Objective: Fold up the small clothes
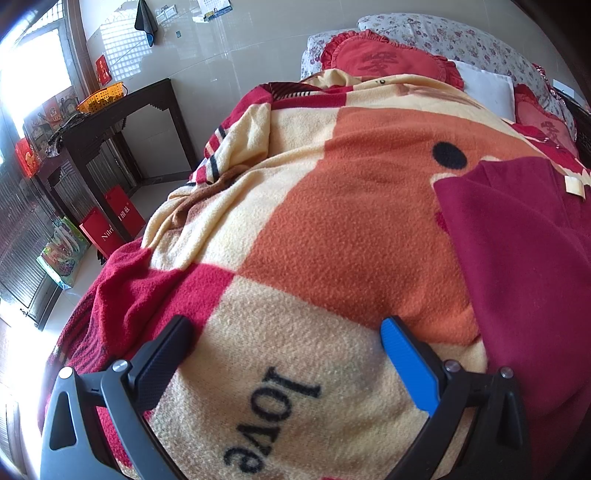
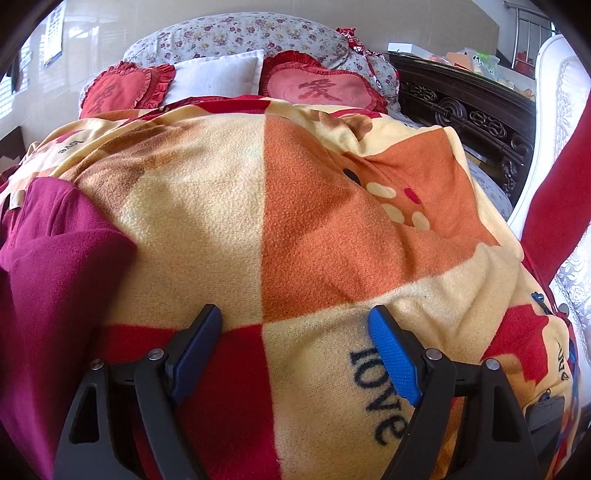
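Observation:
A dark magenta garment (image 1: pixel 524 258) lies spread on the bed's fleece blanket (image 1: pixel 332 221), at the right of the left wrist view. The same garment (image 2: pixel 55 266) fills the left edge of the right wrist view, a pale label (image 2: pixel 16 199) at its far end. My left gripper (image 1: pixel 288 328) hangs open over the blanket, left of the garment, nothing between its fingers. My right gripper (image 2: pixel 295 317) is open too, above the blanket (image 2: pixel 295 221) to the right of the garment, not touching it.
Red heart cushions (image 2: pixel 321 90), a white pillow (image 2: pixel 214 77) and a floral bolster (image 2: pixel 240 33) sit at the bed head. A dark wooden side table (image 1: pixel 122 122) and red bags (image 1: pixel 110 221) stand on the floor left of the bed. A carved dark footboard (image 2: pixel 469 114) is on the right.

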Available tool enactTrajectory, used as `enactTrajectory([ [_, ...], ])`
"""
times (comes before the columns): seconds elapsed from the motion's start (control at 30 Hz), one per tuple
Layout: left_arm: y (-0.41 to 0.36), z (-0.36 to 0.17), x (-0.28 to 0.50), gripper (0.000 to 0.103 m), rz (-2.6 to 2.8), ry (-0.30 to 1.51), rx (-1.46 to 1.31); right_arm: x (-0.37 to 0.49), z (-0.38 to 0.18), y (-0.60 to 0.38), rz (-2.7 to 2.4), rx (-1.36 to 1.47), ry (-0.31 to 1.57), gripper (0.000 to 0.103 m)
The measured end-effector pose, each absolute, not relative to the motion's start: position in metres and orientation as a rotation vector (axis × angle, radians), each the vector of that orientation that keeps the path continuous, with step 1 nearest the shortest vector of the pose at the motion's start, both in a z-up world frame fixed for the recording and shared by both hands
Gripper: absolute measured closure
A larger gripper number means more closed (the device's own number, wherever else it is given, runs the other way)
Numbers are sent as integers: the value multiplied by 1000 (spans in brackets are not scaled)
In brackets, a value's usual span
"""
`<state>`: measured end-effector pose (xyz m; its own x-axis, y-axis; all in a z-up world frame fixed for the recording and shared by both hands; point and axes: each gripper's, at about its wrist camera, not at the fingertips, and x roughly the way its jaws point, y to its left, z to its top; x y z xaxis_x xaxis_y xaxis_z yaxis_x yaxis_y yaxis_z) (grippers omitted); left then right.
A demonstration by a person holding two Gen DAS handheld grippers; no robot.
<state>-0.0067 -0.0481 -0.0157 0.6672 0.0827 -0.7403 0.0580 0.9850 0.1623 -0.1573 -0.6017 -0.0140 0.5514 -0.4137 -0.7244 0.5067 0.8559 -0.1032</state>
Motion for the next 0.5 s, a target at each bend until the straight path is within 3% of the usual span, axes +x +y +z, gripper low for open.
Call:
enactTrajectory([
  [0.5, -48, -16, -7, 0, 15, 842, 178, -157, -14, -602, -546, 122, 824, 39],
])
